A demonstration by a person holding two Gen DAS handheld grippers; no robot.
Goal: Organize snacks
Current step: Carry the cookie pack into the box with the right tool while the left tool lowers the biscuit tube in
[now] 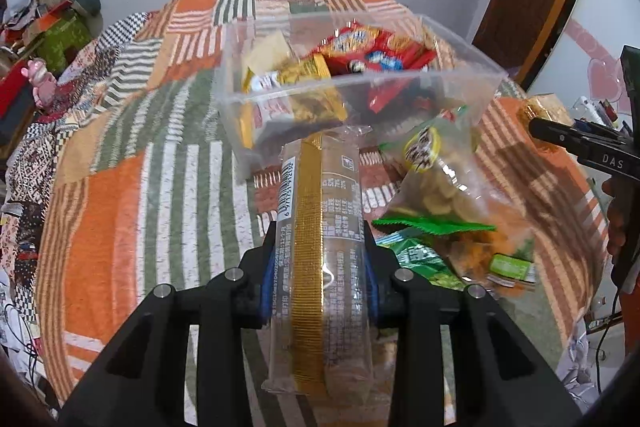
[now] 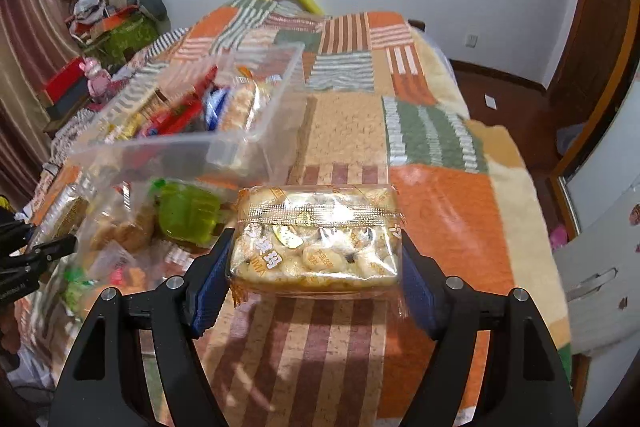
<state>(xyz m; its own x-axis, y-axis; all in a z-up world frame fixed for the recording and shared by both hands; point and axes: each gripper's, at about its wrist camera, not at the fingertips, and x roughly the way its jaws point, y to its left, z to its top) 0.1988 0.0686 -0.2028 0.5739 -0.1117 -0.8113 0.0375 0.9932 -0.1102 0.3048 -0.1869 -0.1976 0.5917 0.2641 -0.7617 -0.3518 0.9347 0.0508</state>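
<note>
While clamped lengthwise, clear wafer packet shows gold seam (barcode alongside).

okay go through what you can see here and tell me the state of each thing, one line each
left gripper: shut on the long cracker pack.
long cracker pack: held lengthwise, lifted.
right gripper: shut on the pastry pack.
pastry pack: held crosswise, sealed.
clear bin: open-topped, partly filled with snacks.
loose snack bags: lying on the blanket beside the bin.

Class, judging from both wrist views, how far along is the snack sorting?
Done: several packets sit in the clear bin. In hand: left gripper holds a long cracker pack; right gripper holds a golden snack block. Left: loose green bags on the blanket.
</note>
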